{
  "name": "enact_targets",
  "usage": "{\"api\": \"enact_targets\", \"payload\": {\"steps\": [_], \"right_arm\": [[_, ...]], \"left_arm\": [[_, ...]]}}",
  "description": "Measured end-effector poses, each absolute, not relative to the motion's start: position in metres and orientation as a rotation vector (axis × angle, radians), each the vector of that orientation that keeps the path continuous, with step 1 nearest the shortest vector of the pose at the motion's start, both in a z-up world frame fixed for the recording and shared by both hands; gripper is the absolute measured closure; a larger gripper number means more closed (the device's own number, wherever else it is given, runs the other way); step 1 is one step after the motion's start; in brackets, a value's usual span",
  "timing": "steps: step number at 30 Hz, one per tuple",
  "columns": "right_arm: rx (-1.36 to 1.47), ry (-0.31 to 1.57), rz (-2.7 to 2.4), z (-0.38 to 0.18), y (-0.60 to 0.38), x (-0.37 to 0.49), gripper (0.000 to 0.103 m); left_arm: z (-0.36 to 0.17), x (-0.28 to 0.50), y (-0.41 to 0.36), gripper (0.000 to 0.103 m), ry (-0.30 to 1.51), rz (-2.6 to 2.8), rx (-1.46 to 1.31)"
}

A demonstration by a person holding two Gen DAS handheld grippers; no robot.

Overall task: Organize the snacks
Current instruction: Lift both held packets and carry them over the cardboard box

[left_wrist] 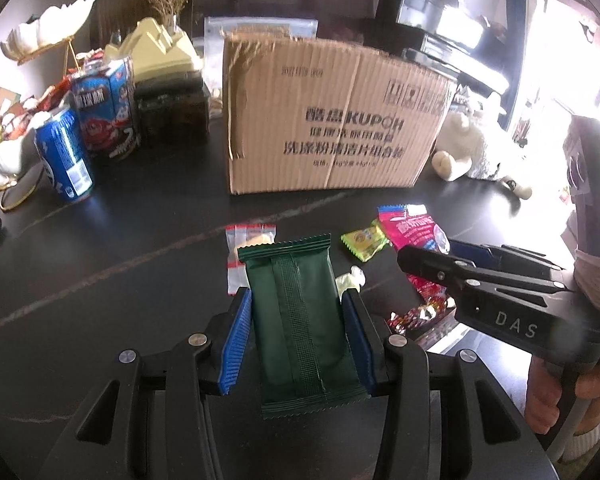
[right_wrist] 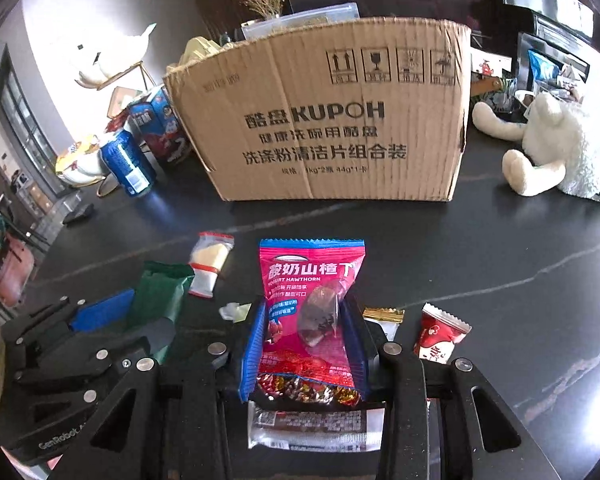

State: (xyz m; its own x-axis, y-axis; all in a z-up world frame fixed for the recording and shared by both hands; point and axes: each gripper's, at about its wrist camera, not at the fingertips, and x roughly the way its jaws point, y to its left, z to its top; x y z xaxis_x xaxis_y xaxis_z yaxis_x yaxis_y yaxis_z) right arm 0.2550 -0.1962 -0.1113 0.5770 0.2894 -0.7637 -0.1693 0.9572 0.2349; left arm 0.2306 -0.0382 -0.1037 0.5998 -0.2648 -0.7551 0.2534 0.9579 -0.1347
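Reading "YOGURT HAWTHORN" on pink packet [right_wrist: 310, 312]; "KUPOH" on cardboard box [right_wrist: 324, 120].

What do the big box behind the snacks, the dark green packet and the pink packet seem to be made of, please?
The big box: brown corrugated cardboard, matte, with ribbed lines and a torn edge. The dark green packet: probably plastic film with a dull satin finish, crimped zigzag ends and a centre seam. The pink packet: glossy printed plastic film, partly clear, since the snack shows through.
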Motion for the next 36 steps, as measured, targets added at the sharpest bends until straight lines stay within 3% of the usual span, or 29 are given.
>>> {"api": "enact_targets", "payload": {"steps": [22,36], "right_arm": [[0.135,0.754,0.284,-0.008,-0.198,0.248,0.065],[0.12,0.72,0.266,0.043,-0.209,0.29,0.065]], "left_arm": [[0.007,0.237,-0.032,0.058,0.707,-0.305,-0.02],[0.062,0.276,-0.043,0.058,0.651,-0.316,0.022]]}}
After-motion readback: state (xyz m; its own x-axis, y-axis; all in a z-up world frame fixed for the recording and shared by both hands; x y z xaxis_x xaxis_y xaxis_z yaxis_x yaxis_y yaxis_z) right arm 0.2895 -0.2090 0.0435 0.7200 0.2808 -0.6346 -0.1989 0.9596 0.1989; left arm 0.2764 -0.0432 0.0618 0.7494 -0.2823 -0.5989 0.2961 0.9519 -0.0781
